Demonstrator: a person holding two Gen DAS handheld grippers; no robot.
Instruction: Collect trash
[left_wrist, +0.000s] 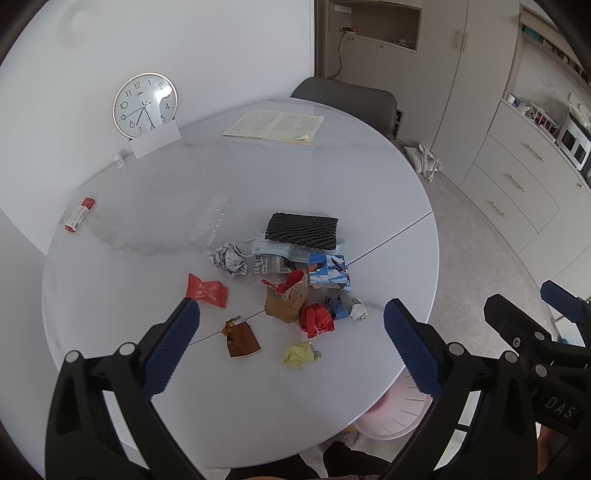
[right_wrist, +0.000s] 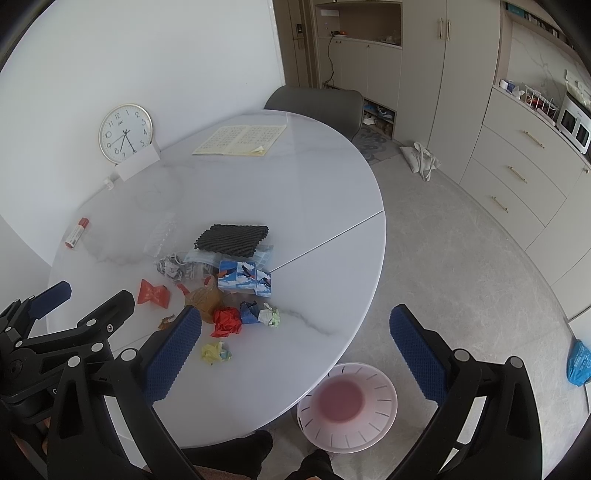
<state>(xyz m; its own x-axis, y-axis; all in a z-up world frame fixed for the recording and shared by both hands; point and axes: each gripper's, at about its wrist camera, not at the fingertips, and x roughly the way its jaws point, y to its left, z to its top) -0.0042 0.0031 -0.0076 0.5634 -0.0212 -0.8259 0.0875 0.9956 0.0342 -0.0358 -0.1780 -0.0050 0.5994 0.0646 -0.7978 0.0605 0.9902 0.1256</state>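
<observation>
White table's (right_wrist: 314, 280) near edge lies bare beside pink bin (right_wrist: 347, 402).

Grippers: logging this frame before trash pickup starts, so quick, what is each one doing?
Left gripper: open, holding nothing.
Right gripper: open, holding nothing.

Counted on the one round table (left_wrist: 147, 258): five crumpled paper balls, namely newsprint ball (left_wrist: 227, 260), red ball (left_wrist: 317, 319), blue ball (left_wrist: 338, 308), white ball (left_wrist: 358, 310) and yellow ball (left_wrist: 299, 354); two flat wrappers, namely orange wrapper (left_wrist: 207, 291) and brown wrapper (left_wrist: 240, 338); one each of brown paper bag (left_wrist: 286, 304), black foam net (left_wrist: 303, 230), face mask (left_wrist: 266, 249), blue printed box (left_wrist: 328, 273), clear plastic tray (left_wrist: 212, 221), open book (left_wrist: 275, 125), clock (left_wrist: 144, 105) and red-and-white carton (left_wrist: 79, 214). Found on the floor, near right: one pink bin (right_wrist: 347, 402).
</observation>
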